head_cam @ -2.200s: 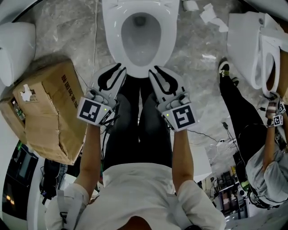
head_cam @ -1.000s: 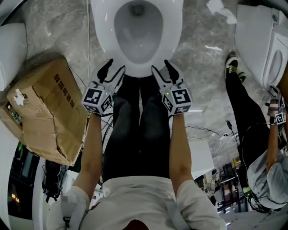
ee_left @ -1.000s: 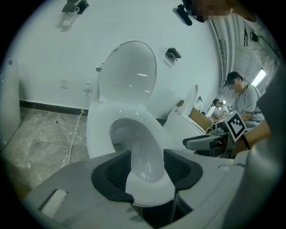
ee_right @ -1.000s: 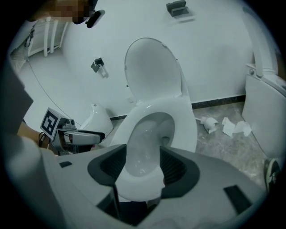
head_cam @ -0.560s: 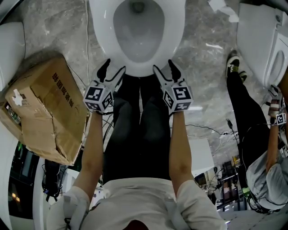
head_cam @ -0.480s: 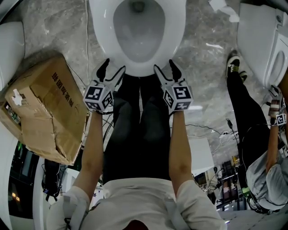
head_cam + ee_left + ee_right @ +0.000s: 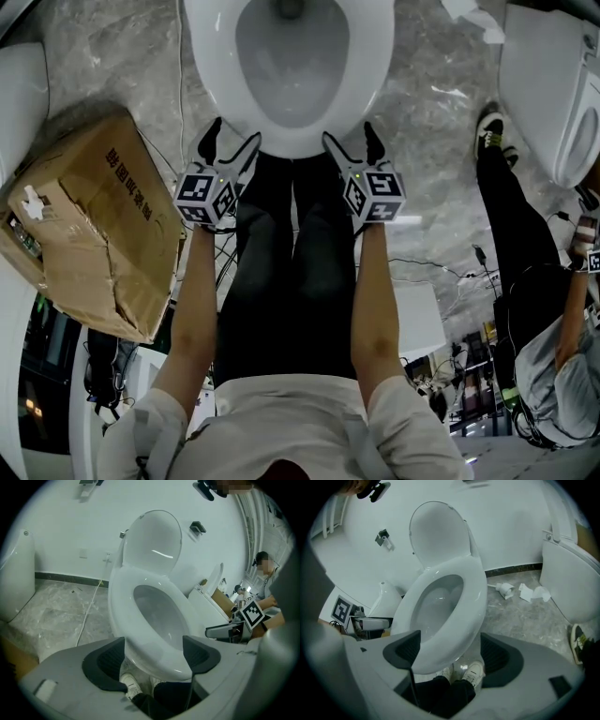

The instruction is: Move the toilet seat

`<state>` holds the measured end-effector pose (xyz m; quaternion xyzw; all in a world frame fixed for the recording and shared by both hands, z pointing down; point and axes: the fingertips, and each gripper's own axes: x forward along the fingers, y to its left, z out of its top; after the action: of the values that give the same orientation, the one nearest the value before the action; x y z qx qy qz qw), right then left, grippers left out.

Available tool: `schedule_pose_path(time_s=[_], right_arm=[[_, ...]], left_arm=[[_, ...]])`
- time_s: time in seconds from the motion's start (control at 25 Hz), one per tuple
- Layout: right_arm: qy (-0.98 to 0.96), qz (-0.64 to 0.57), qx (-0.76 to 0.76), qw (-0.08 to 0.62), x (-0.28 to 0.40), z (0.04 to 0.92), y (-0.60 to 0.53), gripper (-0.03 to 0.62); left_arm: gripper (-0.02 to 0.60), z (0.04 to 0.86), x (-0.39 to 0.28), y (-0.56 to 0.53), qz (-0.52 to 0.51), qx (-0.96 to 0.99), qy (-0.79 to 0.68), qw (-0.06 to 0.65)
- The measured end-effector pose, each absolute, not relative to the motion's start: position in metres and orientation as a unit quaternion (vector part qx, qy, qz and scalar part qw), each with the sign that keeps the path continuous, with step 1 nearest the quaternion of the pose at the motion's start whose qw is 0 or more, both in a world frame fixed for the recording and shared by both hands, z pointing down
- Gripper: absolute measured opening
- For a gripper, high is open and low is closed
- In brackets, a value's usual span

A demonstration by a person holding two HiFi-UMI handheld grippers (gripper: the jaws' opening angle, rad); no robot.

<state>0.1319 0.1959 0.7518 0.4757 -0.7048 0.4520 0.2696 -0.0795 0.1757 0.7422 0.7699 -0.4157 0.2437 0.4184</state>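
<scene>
Fingers (image 7: pixel 105 660) of left gripper (image 7: pixel 231 139) and right gripper (image 7: pixel 352 137) just opened wide, toilet seat (image 7: pixel 206 56) front rim straddled, ungripped; long axis directed away, front toward person (image 7: pixel 291 403)

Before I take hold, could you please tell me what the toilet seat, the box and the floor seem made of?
Toilet seat: likely glossy white plastic, smooth with bright highlights; ceramic is possible. Box: matt brown cardboard, creased and dented. Floor: grey veined stone or stone-look tile, slightly shiny.
</scene>
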Motion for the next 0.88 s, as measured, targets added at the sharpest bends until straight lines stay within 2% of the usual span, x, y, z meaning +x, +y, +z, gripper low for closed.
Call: schedule_pose_path(time_s=[0.56,0.88], right_arm=[[-0.705,0.480,0.449,0.268,0.121,0.780,0.198,0.423],[-0.716,0.494,0.431,0.241,0.117,0.772,0.196,0.425]], left_arm=[[0.411,0.775,-0.071,0.188,0.259,0.755,-0.398,0.453],[0.404,0.765,-0.067,0.191,0.254,0.761,-0.386,0.456]])
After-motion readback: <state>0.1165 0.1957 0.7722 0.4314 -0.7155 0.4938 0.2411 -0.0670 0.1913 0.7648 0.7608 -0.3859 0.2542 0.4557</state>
